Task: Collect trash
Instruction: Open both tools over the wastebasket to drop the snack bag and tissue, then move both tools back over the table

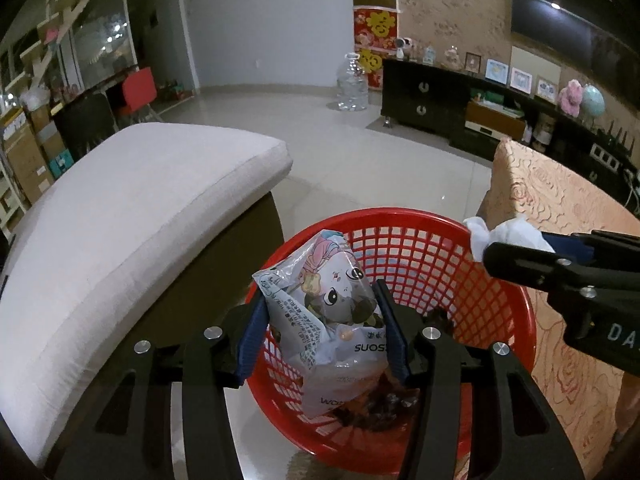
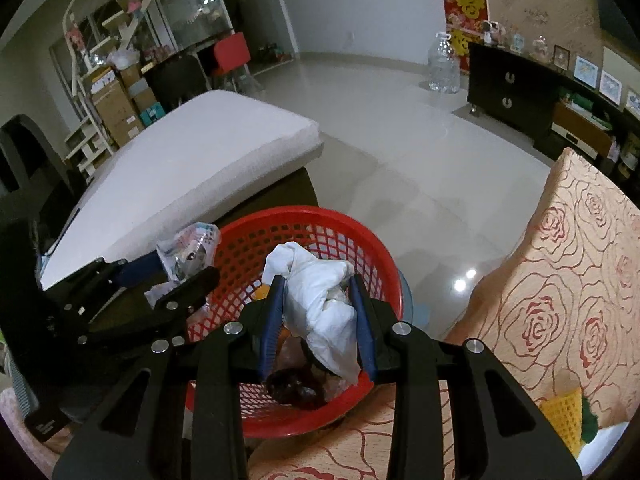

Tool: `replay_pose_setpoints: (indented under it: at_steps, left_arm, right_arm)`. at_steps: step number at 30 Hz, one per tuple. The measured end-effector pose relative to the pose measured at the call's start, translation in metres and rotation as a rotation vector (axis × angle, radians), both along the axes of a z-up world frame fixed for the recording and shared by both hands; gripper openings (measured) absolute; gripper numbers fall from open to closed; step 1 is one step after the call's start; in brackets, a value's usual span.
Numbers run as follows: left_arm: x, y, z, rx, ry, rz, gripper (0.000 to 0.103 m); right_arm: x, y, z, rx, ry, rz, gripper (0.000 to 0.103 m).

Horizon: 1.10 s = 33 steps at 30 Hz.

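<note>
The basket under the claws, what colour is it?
Red, clearest in the left wrist view.

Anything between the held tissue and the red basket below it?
Nothing: right wrist view shows the tissue hanging over the open red basket, dark scraps at its bottom.

The right tool (image 2: 316, 304) clamps crumpled white tissue (image 2: 324, 300) above the red basket (image 2: 320, 220); the left tool (image 2: 176, 272) grips a snack wrapper (image 2: 188, 248) over the basket's left rim.

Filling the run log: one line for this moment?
left hand-held gripper: snack wrapper | right hand-held gripper: crumpled tissue | both over red basket
</note>
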<state>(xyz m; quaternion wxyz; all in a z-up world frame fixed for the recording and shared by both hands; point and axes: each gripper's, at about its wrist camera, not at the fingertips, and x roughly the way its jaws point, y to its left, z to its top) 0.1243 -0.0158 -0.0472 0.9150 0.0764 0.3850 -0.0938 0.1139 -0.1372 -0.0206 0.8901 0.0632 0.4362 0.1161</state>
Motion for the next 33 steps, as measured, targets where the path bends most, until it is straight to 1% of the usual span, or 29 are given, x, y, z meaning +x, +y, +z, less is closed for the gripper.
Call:
replay_pose_setpoints:
  at_steps: [4,7,9,10,12,13,14,15,21,27,31,33]
  left_arm:
    - [0.0,-0.002,-0.002,0.007,0.007,-0.006,0.05]
    - [0.0,-0.005,-0.004,0.015,0.02,-0.017,0.052]
    - [0.001,-0.006,-0.007,0.016,0.034,-0.022,0.058]
    - [0.001,-0.005,-0.007,0.014,0.038,-0.023,0.058]
    - [0.001,-0.005,-0.009,0.013,0.046,-0.024,0.06]
    - [0.001,-0.004,-0.009,0.015,0.047,-0.023,0.064]
    - [0.001,-0.003,-0.008,0.014,0.044,-0.019,0.07]
    - [0.001,-0.001,-0.007,0.01,0.038,-0.014,0.072]
    - [-0.003,0.012,0.007,-0.04,-0.009,0.019,0.079]
    - [-0.005,0.022,0.018,-0.083,-0.037,0.045,0.081]
    - [-0.008,0.023,0.025,-0.102,-0.053,0.038,0.081]
    - [-0.01,0.02,0.029,-0.107,-0.067,0.028,0.081]
  right_arm:
    - [0.001,0.002,-0.003,0.001,0.009,0.002,0.033]
    - [0.001,0.0,-0.004,0.007,0.011,0.005,0.035]
    - [0.001,-0.002,-0.003,0.021,0.011,0.002,0.048]
    - [0.002,-0.003,-0.002,0.028,0.011,-0.002,0.05]
    - [0.002,-0.005,0.0,0.038,0.009,-0.006,0.051]
    - [0.001,-0.006,0.0,0.038,0.007,-0.007,0.052]
    - [0.001,-0.007,0.001,0.04,0.005,-0.009,0.052]
    - [0.0,-0.009,0.002,0.045,0.003,-0.013,0.053]
    - [-0.005,-0.016,0.01,0.049,-0.016,-0.037,0.057]
    - [-0.009,-0.023,0.014,0.03,-0.03,-0.064,0.062]
    - [-0.015,-0.03,0.017,0.013,-0.041,-0.081,0.062]
    - [-0.02,-0.034,0.021,-0.001,-0.054,-0.094,0.064]
